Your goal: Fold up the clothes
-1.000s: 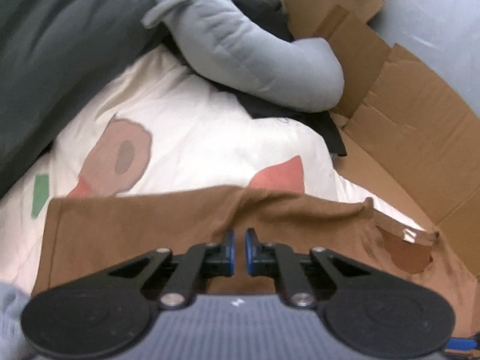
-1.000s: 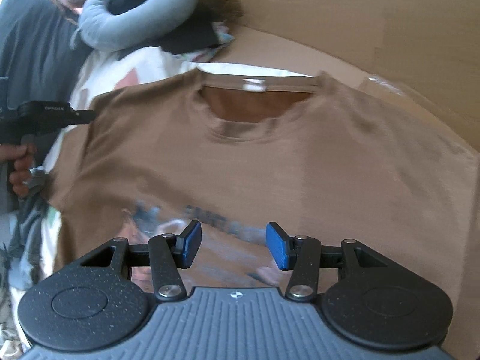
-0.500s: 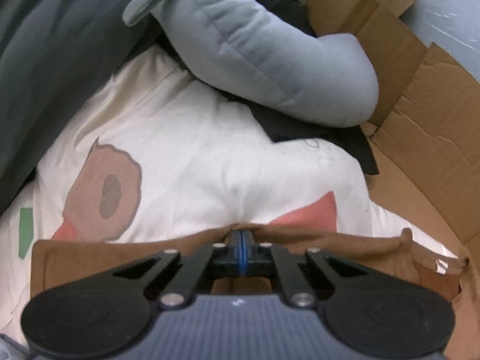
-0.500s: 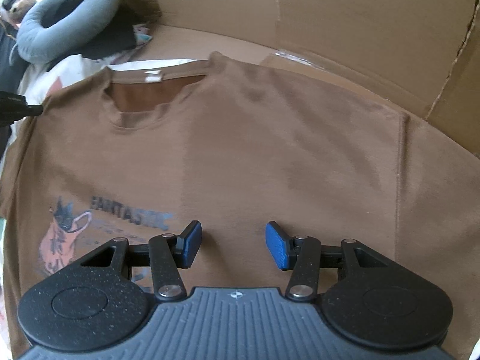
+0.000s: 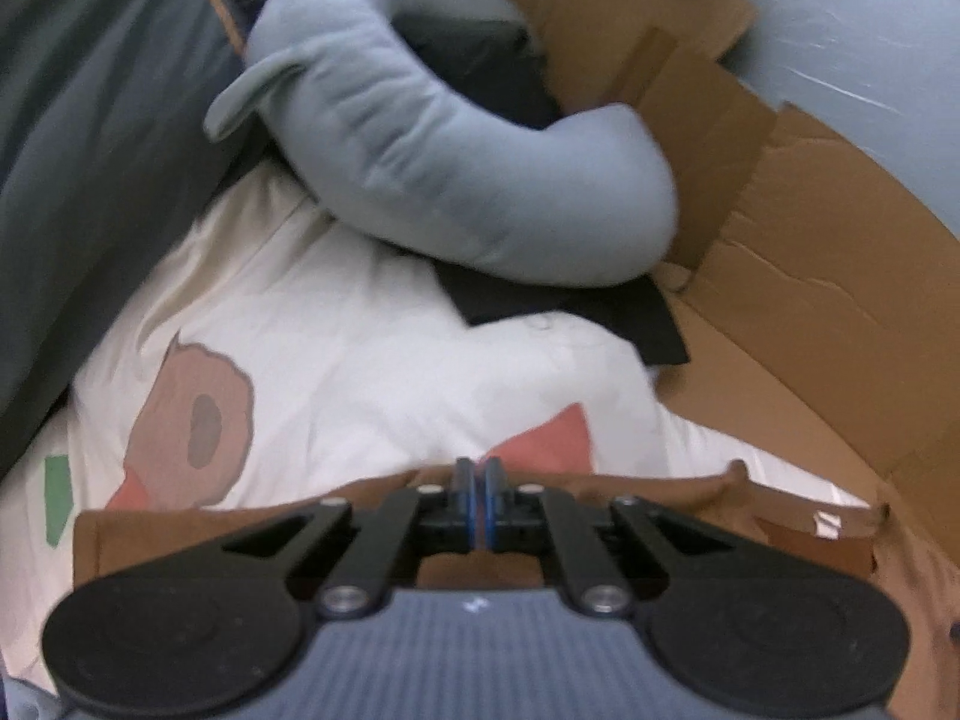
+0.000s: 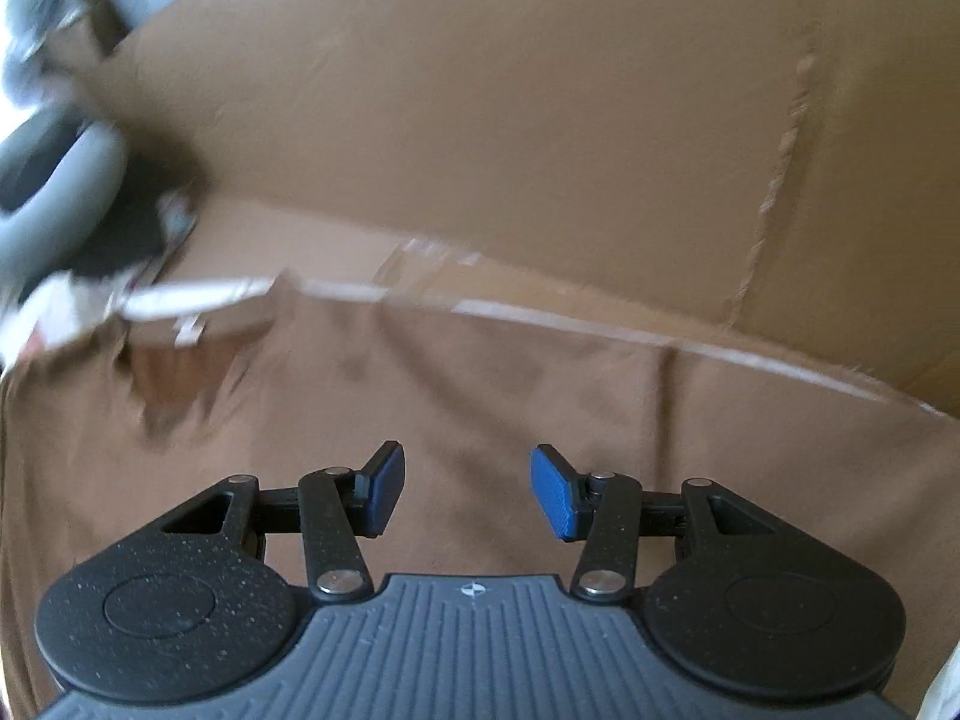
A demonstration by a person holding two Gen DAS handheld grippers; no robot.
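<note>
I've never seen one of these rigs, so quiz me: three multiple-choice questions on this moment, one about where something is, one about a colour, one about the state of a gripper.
1. Where does the grey pillow lie?
A. on the brown T-shirt
B. beyond the white quilt, beside the cardboard
C. between the right gripper's fingers

2. What colour are the pads on the gripper fingers?
A. blue
B. red
C. yellow

3. How do the two grippers stand?
A. both open
B. left open, right shut
C. left shut on the T-shirt's edge, right open

Answers:
1 B: the pillow rests past the quilt, next to the cardboard.
2 A: the pads are blue.
3 C: the left gripper pinches the T-shirt edge; the right gripper gapes over the cloth.
</note>
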